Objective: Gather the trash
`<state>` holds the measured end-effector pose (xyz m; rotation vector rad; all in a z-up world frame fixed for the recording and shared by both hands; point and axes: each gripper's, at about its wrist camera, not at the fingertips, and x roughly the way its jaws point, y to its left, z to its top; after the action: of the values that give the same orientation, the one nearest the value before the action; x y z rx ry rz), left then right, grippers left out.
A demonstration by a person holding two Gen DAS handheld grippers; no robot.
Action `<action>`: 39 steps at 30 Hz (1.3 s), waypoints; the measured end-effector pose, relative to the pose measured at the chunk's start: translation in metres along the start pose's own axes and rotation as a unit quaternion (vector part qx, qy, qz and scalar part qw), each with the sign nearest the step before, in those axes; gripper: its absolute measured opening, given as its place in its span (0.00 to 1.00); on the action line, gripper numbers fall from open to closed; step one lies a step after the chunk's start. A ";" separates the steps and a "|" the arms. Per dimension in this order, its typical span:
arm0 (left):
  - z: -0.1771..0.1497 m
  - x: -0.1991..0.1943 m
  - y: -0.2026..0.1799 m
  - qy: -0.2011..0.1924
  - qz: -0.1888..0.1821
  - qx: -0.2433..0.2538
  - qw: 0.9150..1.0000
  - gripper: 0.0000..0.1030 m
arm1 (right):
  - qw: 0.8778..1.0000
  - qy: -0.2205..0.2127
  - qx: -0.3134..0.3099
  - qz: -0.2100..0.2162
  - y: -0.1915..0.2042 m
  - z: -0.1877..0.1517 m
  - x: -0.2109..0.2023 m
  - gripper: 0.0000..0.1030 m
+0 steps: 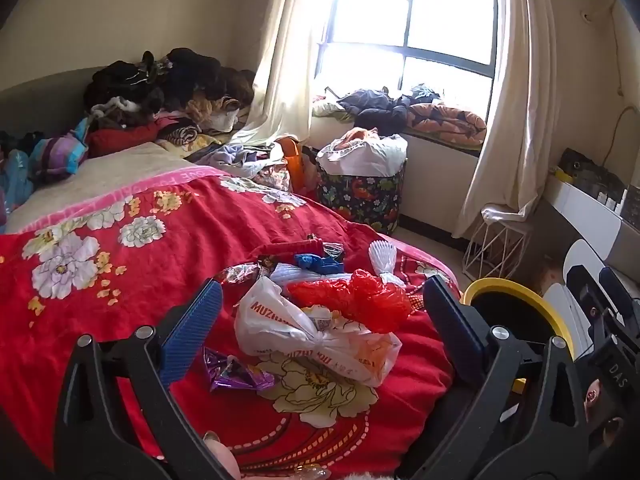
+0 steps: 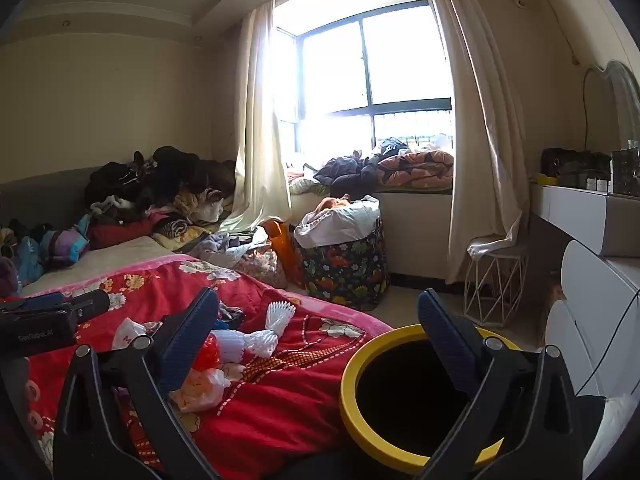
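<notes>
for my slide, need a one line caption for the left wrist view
Open left gripper hovers over a white plastic bag and red bag on the red floral bedspread.

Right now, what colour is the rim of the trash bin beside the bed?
Yellow; the trash bin's rim shows best in the right wrist view.

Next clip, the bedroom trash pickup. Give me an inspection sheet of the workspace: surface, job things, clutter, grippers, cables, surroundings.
Surface: red floral blanket spread on the bed.
Job's things: white plastic bag, red plastic bag, purple wrapper, blue scrap and white foam net heaped on the blanket; yellow-rimmed bin beside the bed, its inside dark.
Clutter: clothes pile at the head of the bed.
Grippers: left gripper open, pointing at the heap; right gripper open, above the bin, holding nothing.
Cables: thin dark cable by the white drawers.
Surroundings: window, curtains, floral laundry basket, wire stool.
</notes>
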<state>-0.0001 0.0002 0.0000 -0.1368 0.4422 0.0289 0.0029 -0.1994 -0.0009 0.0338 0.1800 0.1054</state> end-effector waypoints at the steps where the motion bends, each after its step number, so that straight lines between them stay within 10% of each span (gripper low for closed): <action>1: 0.000 0.000 0.000 0.000 0.001 -0.001 1.000 0.90 | 1.000 0.001 0.001 0.000 0.000 0.000 0.000 0.94; 39: 0.005 -0.007 -0.005 -0.011 -0.006 0.001 1.000 0.90 | 1.000 0.013 0.001 0.001 0.000 -0.006 0.003 0.94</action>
<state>-0.0037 -0.0036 0.0078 -0.1363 0.4184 0.0172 0.0046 -0.1988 -0.0074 0.0345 0.2058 0.1074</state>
